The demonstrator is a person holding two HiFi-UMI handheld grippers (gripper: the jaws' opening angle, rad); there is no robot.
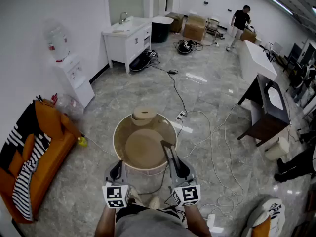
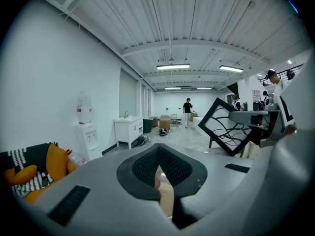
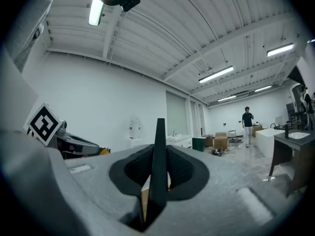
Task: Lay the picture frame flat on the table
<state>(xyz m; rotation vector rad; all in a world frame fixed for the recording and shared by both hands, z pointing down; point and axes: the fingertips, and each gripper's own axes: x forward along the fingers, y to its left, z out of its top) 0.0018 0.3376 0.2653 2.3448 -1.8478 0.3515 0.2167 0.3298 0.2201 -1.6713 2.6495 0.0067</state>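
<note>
The picture frame (image 1: 165, 146) is black and stands on edge over the round tan table (image 1: 116, 137). My right gripper (image 1: 174, 163) is shut on it. In the right gripper view the frame (image 3: 160, 132) shows edge-on as a thin dark blade between the pads of the right gripper (image 3: 160, 156). From the left gripper view the frame (image 2: 229, 124) hangs tilted like a diamond at the right, with a branch-like pattern on its face. My left gripper (image 1: 117, 168) sits at the table's near edge, to the left of the frame. The left gripper (image 2: 160, 151) is shut and holds nothing.
A small round wooden piece (image 1: 143, 115) sits at the table's far edge. An orange sofa with a striped blanket (image 1: 29, 157) is on the left and a water dispenser (image 1: 74, 78) beyond it. Cables (image 1: 212, 147) lie across the floor on the right. A dark table (image 1: 269, 107) stands farther right. A person (image 1: 240, 21) is far off.
</note>
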